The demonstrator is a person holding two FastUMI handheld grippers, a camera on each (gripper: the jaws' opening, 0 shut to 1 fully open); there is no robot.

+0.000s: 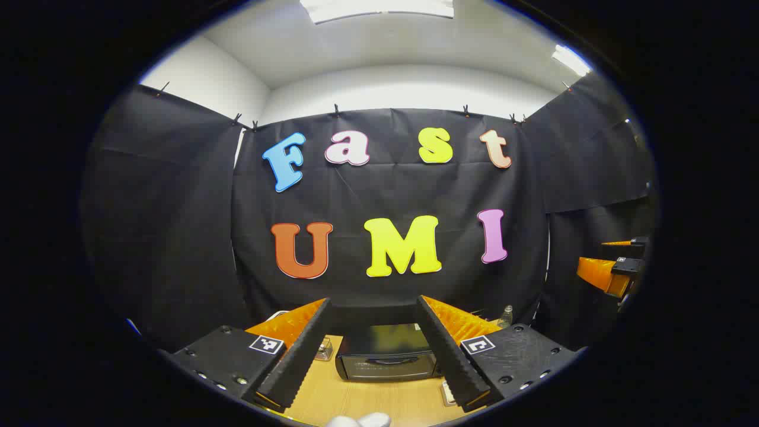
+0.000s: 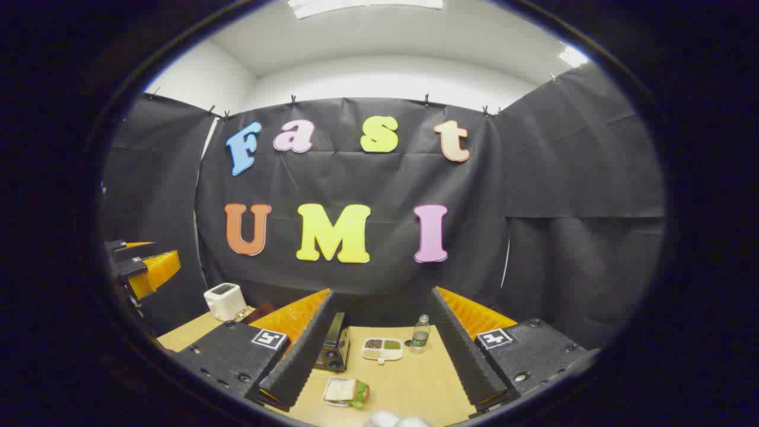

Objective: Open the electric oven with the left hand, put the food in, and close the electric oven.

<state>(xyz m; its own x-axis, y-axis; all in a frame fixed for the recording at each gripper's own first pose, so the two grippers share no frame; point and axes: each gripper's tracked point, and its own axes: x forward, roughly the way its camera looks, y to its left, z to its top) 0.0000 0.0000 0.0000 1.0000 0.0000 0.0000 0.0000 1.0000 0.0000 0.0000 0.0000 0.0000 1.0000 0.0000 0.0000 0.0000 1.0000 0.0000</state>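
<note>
Left claw (image 1: 373, 350) spread wide, empty, low centre of left gripper view; black electric oven (image 1: 385, 359) (door shut) sits between its fingers on the wooden counter (image 1: 367, 400). Right claw (image 2: 379, 350) likewise agape; sandwich in clear tray (image 2: 345, 391) bottom centre.

Staged booth, not a real kitchen

You've got black cloth (image 2: 563, 196) clipped up as walls, office ceiling lights (image 1: 379, 7), and a wooden tabletop (image 2: 415, 379) with a toaster (image 2: 224, 300) and oven (image 1: 385, 359).
</note>
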